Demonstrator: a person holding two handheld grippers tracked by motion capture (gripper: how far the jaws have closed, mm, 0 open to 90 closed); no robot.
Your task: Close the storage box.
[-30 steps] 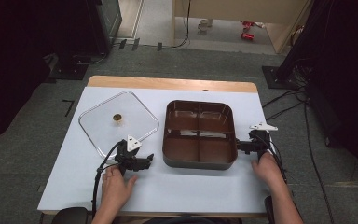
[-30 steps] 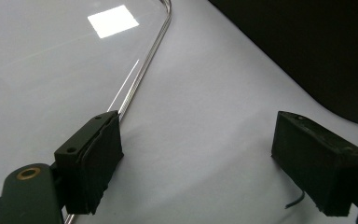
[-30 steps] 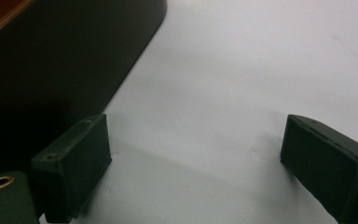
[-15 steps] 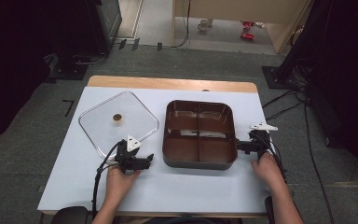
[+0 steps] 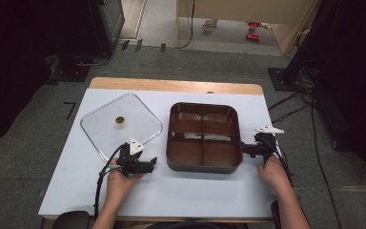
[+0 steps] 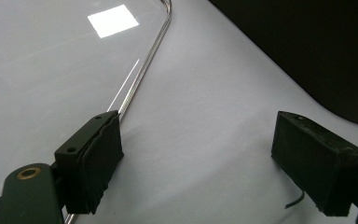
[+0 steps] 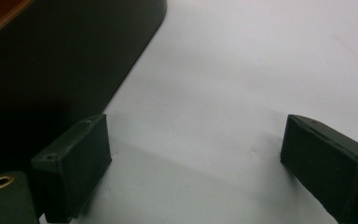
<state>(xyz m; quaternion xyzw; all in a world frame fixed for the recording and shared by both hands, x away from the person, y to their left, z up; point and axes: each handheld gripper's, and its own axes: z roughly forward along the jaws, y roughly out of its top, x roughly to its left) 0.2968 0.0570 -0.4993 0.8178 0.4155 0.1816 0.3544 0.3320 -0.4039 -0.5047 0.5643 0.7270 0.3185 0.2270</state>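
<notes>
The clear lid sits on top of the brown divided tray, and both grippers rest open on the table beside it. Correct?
Not quite. The high view shows the clear lid lying on the table left of the brown divided tray, not on it. Both the left gripper and right gripper are open.

The square clear glass lid (image 5: 121, 125) looks glossy, rimmed in shiny metal. The brown compartmented plastic tray (image 5: 203, 136) is smooth — faintly sheened. The white table top (image 5: 181, 191) is matt.
</notes>
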